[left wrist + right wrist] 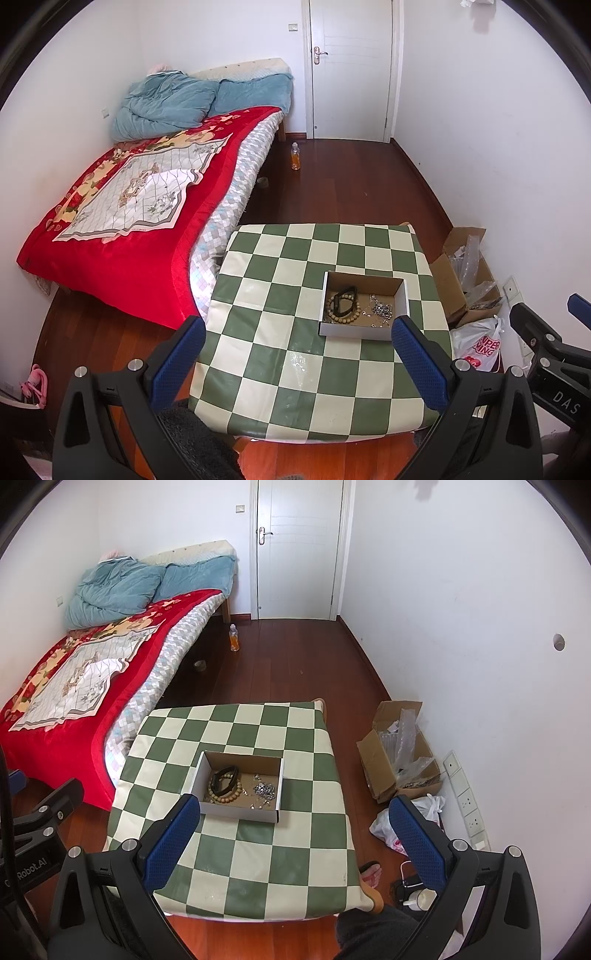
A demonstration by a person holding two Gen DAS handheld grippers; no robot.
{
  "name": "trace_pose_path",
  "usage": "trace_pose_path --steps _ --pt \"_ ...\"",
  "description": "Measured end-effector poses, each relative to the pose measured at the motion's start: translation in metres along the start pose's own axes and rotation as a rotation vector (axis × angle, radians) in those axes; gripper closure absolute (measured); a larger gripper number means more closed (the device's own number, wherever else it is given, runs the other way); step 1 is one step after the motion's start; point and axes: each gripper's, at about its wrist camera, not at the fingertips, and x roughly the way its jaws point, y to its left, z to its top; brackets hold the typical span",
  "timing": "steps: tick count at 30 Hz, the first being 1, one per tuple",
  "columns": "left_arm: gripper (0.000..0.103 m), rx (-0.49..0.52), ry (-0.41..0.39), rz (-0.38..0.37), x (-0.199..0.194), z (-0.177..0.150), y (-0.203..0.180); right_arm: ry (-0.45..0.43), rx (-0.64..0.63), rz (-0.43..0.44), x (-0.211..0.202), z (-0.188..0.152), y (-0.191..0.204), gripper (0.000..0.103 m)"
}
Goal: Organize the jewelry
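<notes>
A shallow white cardboard box (402, 291) (280, 775) sits on a green-and-cream checkered table (280, 332) (258, 849). Inside lie a wooden bead bracelet (341, 308) (225, 786), a dark bracelet (347, 293) (225, 773) and a tangle of silver chain jewelry (382, 310) (264, 790). My left gripper (297, 332) is open and empty, held above the table's near side. My right gripper (295, 812) is open and empty, also above the near side. The right gripper shows at the left wrist view's right edge (546, 332), the left at the other view's left edge (44, 812).
A bed with a red quilt (122, 206) (62, 672) stands left of the table. An open cardboard box (465, 280) (399, 753) and a plastic bag (480, 343) (399, 823) lie on the floor at right. A bottle (295, 157) (234, 638) stands near the door.
</notes>
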Motion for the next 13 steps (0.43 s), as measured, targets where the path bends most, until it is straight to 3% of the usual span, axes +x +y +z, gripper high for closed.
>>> trace_pose_path --steps 13 --pt "0.000 0.002 -0.004 -0.005 -0.0031 0.0001 0.0003 -0.004 0.003 0.001 -0.0040 0.0003 -0.0008 0.000"
